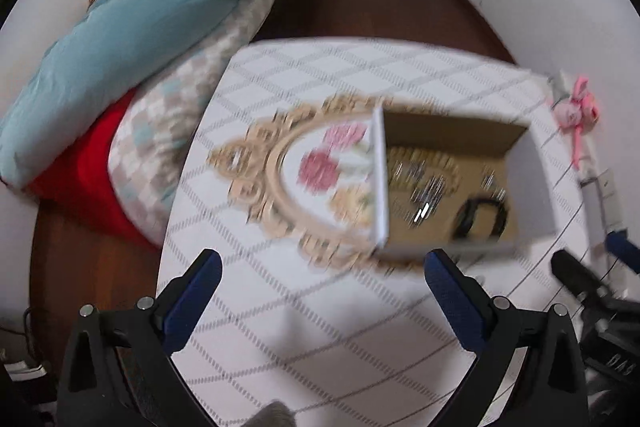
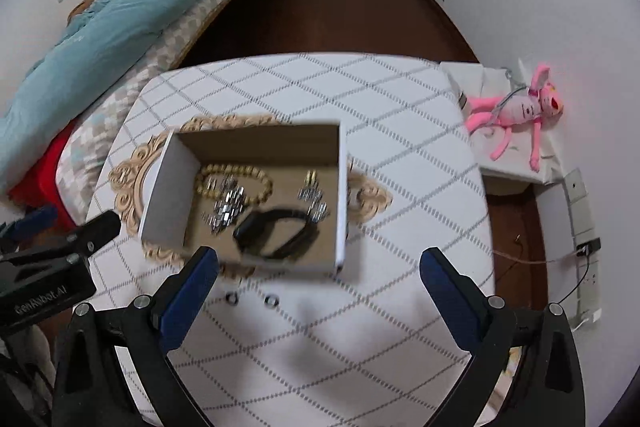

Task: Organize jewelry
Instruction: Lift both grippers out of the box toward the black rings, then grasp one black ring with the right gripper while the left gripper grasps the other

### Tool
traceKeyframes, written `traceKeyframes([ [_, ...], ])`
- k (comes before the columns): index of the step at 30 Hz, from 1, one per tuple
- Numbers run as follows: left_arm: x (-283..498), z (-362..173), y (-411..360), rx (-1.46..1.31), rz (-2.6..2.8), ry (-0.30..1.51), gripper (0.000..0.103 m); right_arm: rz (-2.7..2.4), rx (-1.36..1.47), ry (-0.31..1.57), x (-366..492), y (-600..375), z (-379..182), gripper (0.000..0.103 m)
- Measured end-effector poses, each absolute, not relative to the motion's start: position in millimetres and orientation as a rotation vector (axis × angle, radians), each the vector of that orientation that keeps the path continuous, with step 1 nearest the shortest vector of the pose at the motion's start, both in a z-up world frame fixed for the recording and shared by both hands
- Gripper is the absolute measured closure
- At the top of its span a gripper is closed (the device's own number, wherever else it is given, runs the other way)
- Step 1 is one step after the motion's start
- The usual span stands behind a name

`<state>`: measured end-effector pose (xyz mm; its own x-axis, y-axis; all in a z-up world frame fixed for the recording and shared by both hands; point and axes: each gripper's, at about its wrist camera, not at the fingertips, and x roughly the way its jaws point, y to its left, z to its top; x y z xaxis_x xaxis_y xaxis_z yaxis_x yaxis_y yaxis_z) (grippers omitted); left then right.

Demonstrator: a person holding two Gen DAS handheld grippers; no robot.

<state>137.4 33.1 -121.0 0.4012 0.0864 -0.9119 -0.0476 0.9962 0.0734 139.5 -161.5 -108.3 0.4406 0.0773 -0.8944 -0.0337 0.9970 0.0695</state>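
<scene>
Both my grippers, left (image 1: 322, 269) and right (image 2: 318, 269), hang spread wide, holding nothing. Cardboard box (image 2: 262, 143) sits on the ornate tray (image 1: 280, 163), holding bead bracelet (image 2: 236, 173), silver pieces (image 2: 228, 205), black band (image 2: 276, 231). Two small rings (image 2: 251, 299) lie on the tablecloth (image 2: 320, 347) just beside the box.

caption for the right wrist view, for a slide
Open right tool above two rings beside a jewelry box on an ornate tray.

White "genRobot.AI" lettering is showing on the black body of the left tongs (image 2: 100, 227), at the left edge of the right wrist view. In the left wrist view, the right tongs' (image 1: 592, 267) black body is showing blurred, upside-down characters, not readable.
</scene>
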Motion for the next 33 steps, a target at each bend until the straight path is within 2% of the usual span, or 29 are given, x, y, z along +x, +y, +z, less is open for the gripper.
traceKeyframes([
  [7, 114.8, -195.1, 40.8, 0.039, 0.073, 1.308, 0.000, 0.078, 0.069, 1.140, 112.7, -151.4, -158.1, 0.002],
  [11, 111.6, -221.4, 44.0, 0.013, 0.053, 1.346, 0.000, 0.096, 0.071, 1.174, 113.7, -143.4, -189.1, 0.032],
  [21, 112.6, -223.6, 47.6, -0.033, 0.036, 1.331, 0.000, 0.133, 0.024, 1.152, 114.5, -120.2, -213.6, 0.059],
  [22, 112.6, -223.5, 47.5, -0.034, 0.037, 1.332, 0.000, 0.127, 0.016, 1.148, 115.2, -118.8, -213.7, 0.064],
  [24, 112.6, -224.4, 48.2, -0.035, 0.042, 1.335, 0.000, 0.098, -0.037, 1.132, 113.3, -112.8, -213.8, 0.089],
  [28, 114.1, -218.6, 41.2, 0.019, 0.067, 1.319, 0.000, 0.099, -0.076, 1.116, 108.5, -110.3, -212.0, 0.090],
  [33, 114.2, -203.9, 15.9, -0.001, 0.017, 1.259, 0.000, 0.082, 0.015, 1.111, 102.5, -133.9, -203.9, 0.090],
])
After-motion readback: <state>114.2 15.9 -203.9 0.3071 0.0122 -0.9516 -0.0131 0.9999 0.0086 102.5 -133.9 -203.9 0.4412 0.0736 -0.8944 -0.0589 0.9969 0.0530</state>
